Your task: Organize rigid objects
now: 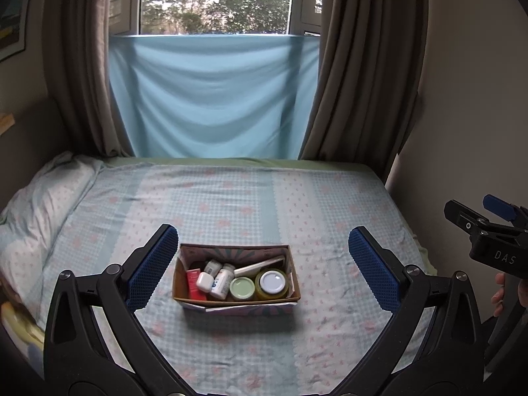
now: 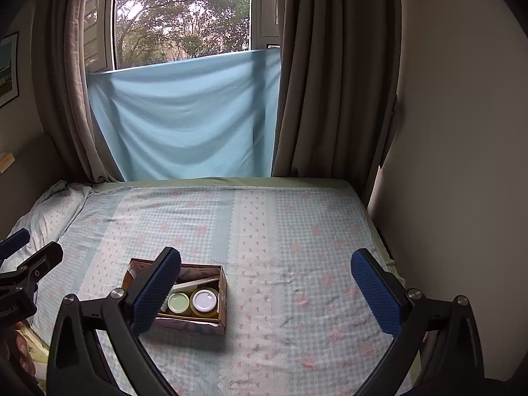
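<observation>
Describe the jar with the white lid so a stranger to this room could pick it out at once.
On the bed under the window sits one open cardboard box. Look in its right end, at the near corner: two round jars stand side by side. The jar with the white lid is the right one, taller with yellowish glass; its neighbour, the jar with the pale green lid, sits lower.

- Bed sheet (image 1: pixel 231 198), pale blue check with pink flowers, spread flat across the bed.
- Pillow (image 1: pixel 39 204) slumped at the left edge (same print as the sheet).
- Light blue cloth (image 1: pixel 211 95) hanging across the lower window.
- Brown curtains (image 2: pixel 333 72) drawn back on both sides.
- Trees (image 2: pixel 181 13) beyond the glass.
- Framed picture (image 2: pixel 8 66) on the left wall.
</observation>
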The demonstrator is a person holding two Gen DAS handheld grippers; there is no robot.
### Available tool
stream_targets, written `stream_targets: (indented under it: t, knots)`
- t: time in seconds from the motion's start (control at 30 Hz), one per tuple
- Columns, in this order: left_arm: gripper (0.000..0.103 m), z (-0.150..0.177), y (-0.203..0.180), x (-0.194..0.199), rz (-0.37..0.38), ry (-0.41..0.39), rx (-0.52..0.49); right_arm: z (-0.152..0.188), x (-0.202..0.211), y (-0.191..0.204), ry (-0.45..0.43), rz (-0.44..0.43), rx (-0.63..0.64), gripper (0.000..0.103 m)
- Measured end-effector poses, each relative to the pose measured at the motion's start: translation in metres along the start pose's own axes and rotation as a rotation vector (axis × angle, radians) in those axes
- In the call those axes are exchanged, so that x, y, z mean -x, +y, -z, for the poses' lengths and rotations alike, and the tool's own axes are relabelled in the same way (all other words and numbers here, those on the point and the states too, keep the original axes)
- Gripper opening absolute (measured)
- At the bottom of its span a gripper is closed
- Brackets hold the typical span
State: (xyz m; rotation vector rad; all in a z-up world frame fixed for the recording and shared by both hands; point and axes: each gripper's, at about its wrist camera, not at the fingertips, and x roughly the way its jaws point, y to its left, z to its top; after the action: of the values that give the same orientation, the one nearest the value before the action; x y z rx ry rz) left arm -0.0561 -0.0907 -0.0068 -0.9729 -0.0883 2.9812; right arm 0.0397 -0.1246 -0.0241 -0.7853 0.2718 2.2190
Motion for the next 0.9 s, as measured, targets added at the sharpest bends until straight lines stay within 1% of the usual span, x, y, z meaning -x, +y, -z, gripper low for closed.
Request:
stream_targets:
  t: [0.23, 0.63, 0.77, 0.9]
  knots:
    - [0.103, -0.003, -0.003, 0.004, -0.002, -0.015, -0.012, -0.003, 0.004, -0.001, -0.016, 0.000, -0.013, 0.103]
    - [0.103, -0.003, -0.006, 0.002, -0.017, -0.016, -0.021, -0.005, 0.007, -0.002, -0.029, -0.001, -0.014, 0.103]
    - [0.103, -0.003, -0.008, 0.009, -0.026, -0.059, -0.026, -0.005, 0.007, -0.002, -0.033, 0.000, -0.015, 0.103]
    - [0.103, -0.005, -0.010, 0.011, -0.049, -0.074, -0.033, -0.006, 0.006, -0.003, -0.034, -0.001, -0.017, 0.103]
